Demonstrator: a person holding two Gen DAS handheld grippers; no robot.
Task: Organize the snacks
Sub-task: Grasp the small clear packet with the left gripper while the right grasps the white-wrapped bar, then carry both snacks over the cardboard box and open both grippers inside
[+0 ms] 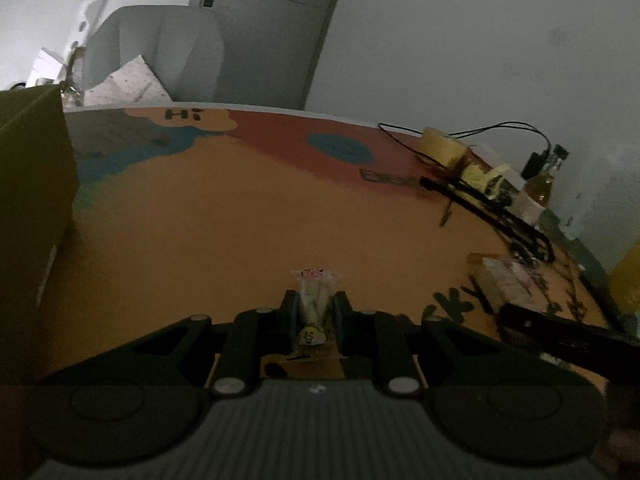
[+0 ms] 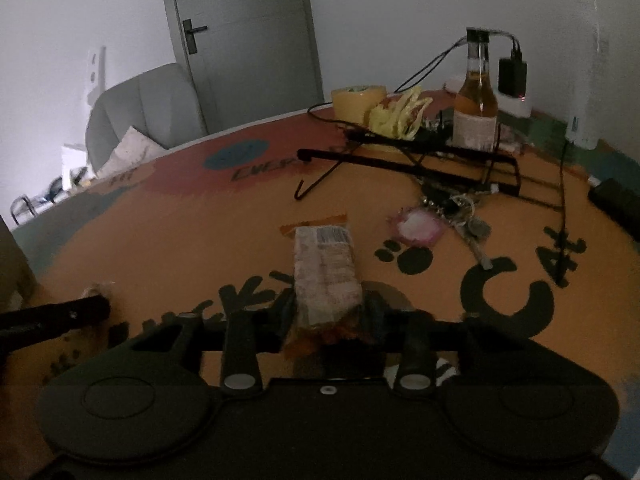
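Observation:
My left gripper point(image 1: 314, 306) is shut on a small clear-wrapped snack with a yellow cartoon face point(image 1: 314, 300), held just above the orange table. My right gripper point(image 2: 326, 308) is shut on a longer snack packet with orange ends and a pale printed middle point(image 2: 324, 268). That packet also shows at the right of the left wrist view point(image 1: 505, 284), with a right finger point(image 1: 560, 330) beside it. A left finger point(image 2: 52, 316) and the tip of its snack point(image 2: 98, 290) show at the left of the right wrist view.
A cardboard box point(image 1: 32, 208) stands at the table's left. At the far right are a tape roll point(image 2: 358, 102), a yellow wrapper point(image 2: 400, 116), a bottle point(image 2: 476, 108), black wire racks point(image 2: 420, 152), keys point(image 2: 460, 216), a pink pouch point(image 2: 416, 226) and cables. A grey chair point(image 1: 160, 52) is behind.

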